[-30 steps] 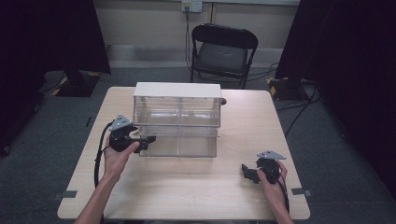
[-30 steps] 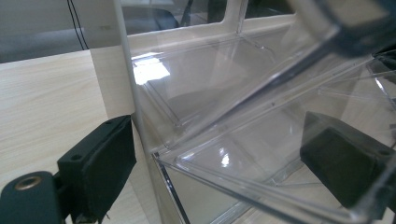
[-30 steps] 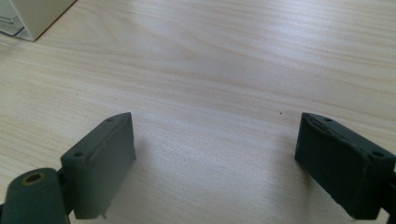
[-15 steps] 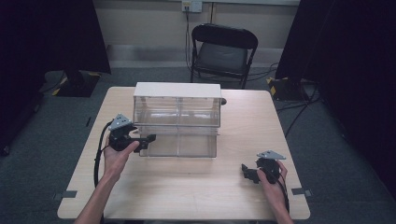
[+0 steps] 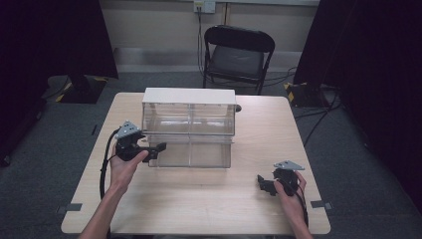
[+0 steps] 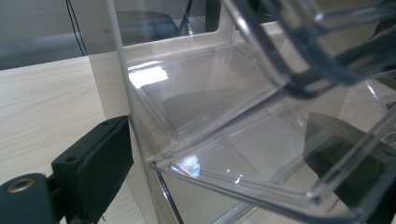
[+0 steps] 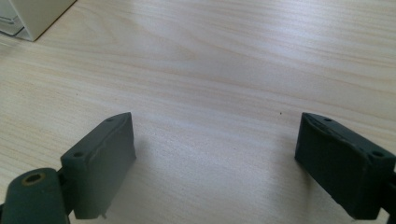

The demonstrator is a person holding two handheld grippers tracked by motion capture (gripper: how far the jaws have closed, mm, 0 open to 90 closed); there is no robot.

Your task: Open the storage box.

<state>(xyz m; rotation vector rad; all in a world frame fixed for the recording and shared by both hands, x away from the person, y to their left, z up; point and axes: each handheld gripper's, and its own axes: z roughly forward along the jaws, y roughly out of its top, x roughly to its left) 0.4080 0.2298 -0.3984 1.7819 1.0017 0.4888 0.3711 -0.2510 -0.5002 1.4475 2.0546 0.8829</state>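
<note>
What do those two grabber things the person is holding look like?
Each one is black and chunky. The left gripper and the right gripper both carry a grey three-cornered plate on top, and a black cable trails back along each arm. Up close, each jaw ends in a flat, dark rectangular pad with small screw holes. The person's forearms are bare, with no sleeves.

No legible writing in any view.
The clear plastic drawer cabinet (image 5: 189, 127), its white top and the pale wooden table (image 5: 199, 199) carry no label, brand, number or sign that can be read; the black gripper jaws and their grey plates are likewise unmarked, and the wall outlet behind the folding chair (image 5: 238, 55) is too small to make out any marking.
</note>
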